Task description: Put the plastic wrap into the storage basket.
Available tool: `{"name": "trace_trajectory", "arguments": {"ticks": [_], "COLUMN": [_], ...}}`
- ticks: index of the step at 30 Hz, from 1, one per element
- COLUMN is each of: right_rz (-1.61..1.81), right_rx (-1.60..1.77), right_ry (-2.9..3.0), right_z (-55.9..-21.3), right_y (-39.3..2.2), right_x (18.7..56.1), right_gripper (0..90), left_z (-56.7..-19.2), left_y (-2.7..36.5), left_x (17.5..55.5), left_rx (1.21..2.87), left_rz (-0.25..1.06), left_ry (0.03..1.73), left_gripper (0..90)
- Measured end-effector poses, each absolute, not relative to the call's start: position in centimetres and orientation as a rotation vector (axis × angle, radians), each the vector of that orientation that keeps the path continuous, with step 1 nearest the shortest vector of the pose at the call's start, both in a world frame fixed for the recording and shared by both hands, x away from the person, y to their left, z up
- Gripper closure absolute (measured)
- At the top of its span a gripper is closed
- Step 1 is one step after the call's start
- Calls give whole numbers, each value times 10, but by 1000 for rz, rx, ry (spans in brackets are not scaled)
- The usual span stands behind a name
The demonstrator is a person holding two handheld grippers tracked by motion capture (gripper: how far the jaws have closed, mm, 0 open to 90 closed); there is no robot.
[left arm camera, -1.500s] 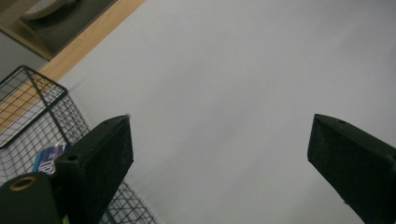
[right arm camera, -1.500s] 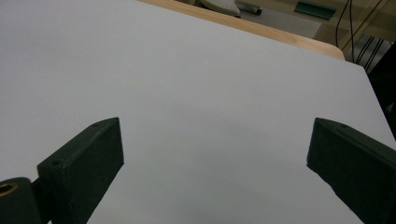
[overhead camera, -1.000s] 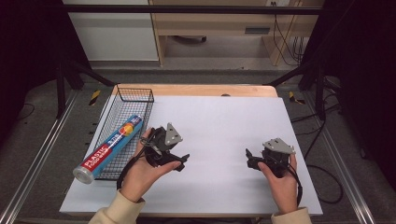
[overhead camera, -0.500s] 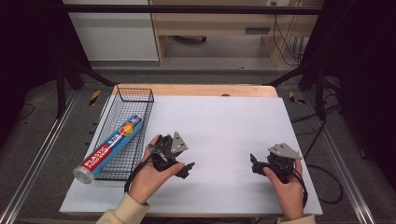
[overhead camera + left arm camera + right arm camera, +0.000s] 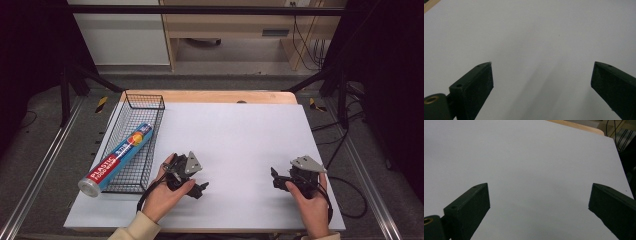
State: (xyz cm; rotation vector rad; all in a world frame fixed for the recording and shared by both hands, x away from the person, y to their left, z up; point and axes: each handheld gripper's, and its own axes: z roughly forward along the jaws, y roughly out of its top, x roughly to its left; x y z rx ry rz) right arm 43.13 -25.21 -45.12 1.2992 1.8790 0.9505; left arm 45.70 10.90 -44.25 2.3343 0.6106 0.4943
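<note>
My left gripper point(image 5: 199, 189) rests low over the white table sheet point(image 5: 235, 130), near its front edge and just right of the basket, held in a hand. In the left gripper view its jaws stand wide apart, so the left gripper point(image 5: 541, 75) is open with bare sheet between them. My right gripper point(image 5: 276, 181) sits near the front right of the sheet, pointing left. The right gripper view shows the right gripper point(image 5: 539, 195) open too, with nothing between its jaws.
A black wire basket point(image 5: 143, 96) stands along the table's left edge. A long blue and red box of plastic food wrap point(image 5: 117, 159) lies slantwise in it, its near end sticking out over the rim. Cables hang off the table's right side.
Both hands have drawn back toward the table's front edge. The left gripper has also shifted a little to the right. Both grippers stay open.
</note>
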Motion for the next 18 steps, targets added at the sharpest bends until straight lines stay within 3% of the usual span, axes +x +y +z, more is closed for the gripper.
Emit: {"name": "trace_trajectory", "arguments": {"ticks": [18], "right_rz": [944], "right_rx": [1306], "right_ry": [1948], "right_z": [-457], "right_y": [-248], "right_x": [434], "right_gripper": [40], "left_z": [-460], "left_y": [137], "left_x": [446], "left_rx": [2190], "left_rz": [454], "left_ry": [671], "left_gripper": [42]}}
